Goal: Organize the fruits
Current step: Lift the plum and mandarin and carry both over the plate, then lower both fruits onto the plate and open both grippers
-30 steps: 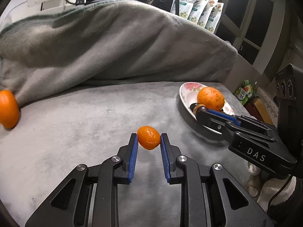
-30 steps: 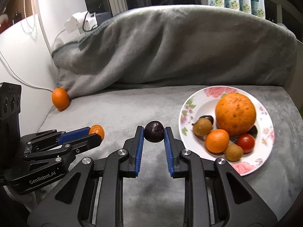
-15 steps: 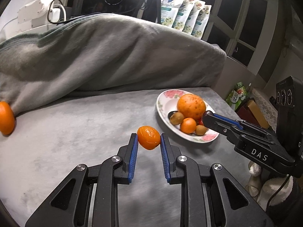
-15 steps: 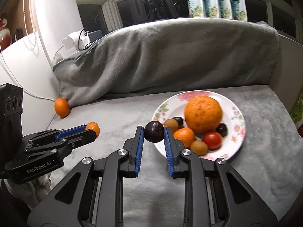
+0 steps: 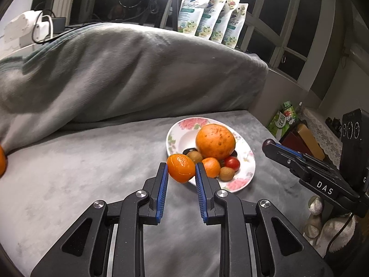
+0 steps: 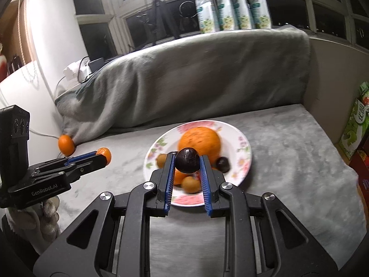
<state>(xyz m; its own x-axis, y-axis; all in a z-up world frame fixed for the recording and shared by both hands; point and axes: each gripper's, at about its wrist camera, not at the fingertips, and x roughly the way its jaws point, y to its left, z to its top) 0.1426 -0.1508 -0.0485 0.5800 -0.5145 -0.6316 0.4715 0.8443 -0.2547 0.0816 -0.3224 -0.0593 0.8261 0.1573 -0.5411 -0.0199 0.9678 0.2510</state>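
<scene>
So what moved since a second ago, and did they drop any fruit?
Nothing was dropped. Both grippers carried their fruit toward the flowered plate: the left hand-held gripper brought its small orange fruit up to the plate's near rim, and the right hand-held gripper now holds its dark plum over the plate. The fruit on the plate and the orange by the blanket stayed put.

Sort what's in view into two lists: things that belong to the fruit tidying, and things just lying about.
Part of the job:
- small orange fruit in the left gripper
- dark plum in the right gripper
- flowered plate with the big orange
- stray orange by the blanket

Lying about:
- grey blanket
- pouches on the sill
- tripod
- green carton
</scene>
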